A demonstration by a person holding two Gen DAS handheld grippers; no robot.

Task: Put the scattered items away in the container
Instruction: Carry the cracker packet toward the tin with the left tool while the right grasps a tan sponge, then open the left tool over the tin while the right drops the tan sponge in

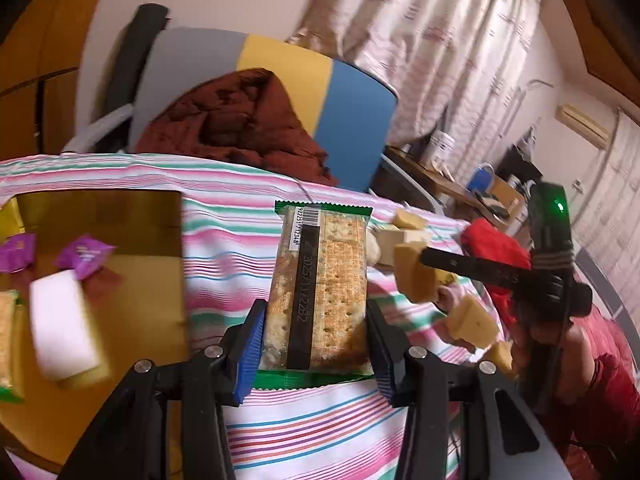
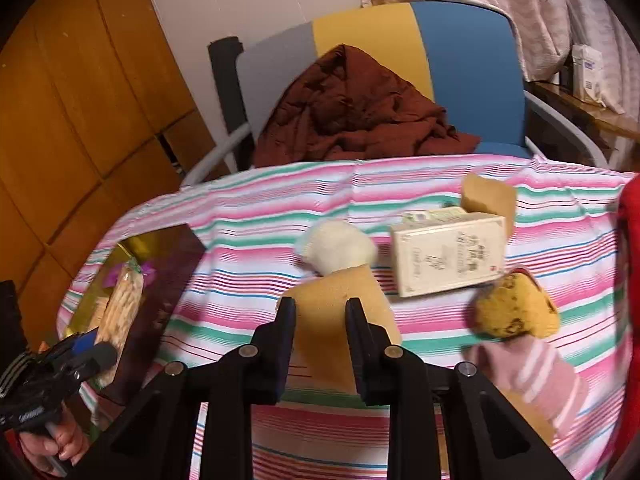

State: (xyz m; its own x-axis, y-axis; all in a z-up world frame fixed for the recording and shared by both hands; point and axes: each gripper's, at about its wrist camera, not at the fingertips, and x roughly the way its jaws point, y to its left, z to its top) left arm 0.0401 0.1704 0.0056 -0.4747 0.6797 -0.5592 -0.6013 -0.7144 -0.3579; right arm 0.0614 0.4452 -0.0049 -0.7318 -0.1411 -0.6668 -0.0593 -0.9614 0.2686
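Fingers of our left gripper pinch the brittle cracker pack by its sides above the tabletop, right gripper squeezing a soft sponge wedge, gold box alongside.

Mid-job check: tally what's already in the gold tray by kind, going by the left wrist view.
Purple candies: 2
White block: 1
Cracker pack, cut off at the frame's edge: 1
Total: 4
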